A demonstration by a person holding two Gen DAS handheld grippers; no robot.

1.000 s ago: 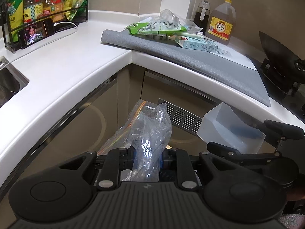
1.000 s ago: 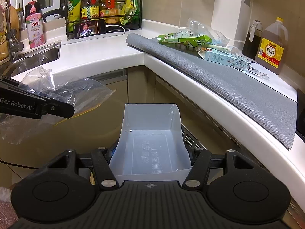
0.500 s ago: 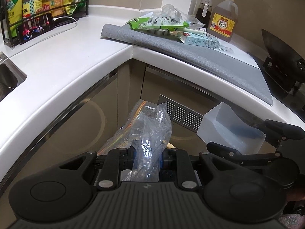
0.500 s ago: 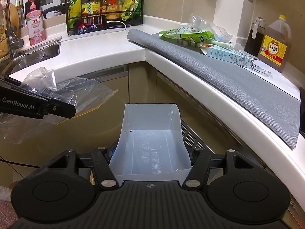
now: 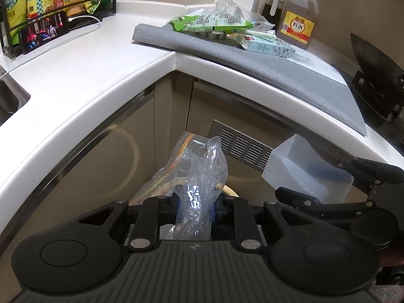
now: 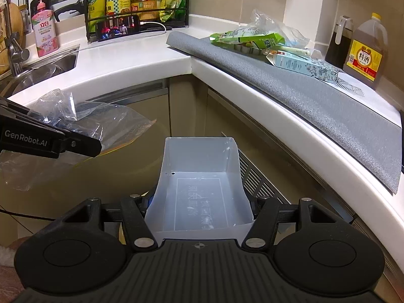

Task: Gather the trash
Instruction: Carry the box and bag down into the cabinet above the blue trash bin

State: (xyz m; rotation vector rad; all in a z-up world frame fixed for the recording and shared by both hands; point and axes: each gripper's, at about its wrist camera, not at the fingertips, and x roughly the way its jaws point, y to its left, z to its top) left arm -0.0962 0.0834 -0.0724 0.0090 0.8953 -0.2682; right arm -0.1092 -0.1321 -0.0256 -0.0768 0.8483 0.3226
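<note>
My left gripper (image 5: 195, 208) is shut on a crumpled clear plastic bag (image 5: 199, 171), which sticks up between its fingers in front of the cabinet doors. The right wrist view shows that bag (image 6: 106, 123) hanging off the left gripper (image 6: 50, 141). My right gripper (image 6: 199, 202) is shut on an open translucent white plastic box (image 6: 199, 174), also in the left wrist view (image 5: 303, 169). Both are held below the counter edge. On the grey mat (image 6: 328, 106) lie a green packet (image 6: 247, 39), a clear wrapper (image 5: 227, 5) and a blue-white carton (image 6: 303, 64).
A white L-shaped counter (image 5: 88, 75) wraps the corner, with cabinet doors and a vent grille (image 5: 242, 146) beneath. A rack of bottles (image 6: 136, 2), a phone (image 6: 117, 27), a sink (image 6: 43, 68), a soap bottle (image 6: 45, 30), a cooking-wine jug (image 5: 299, 22) and a wok (image 5: 373, 60) stand around.
Both grips are unchanged and both hands have stayed about where they were. Only the picture on the phone screen differs.
</note>
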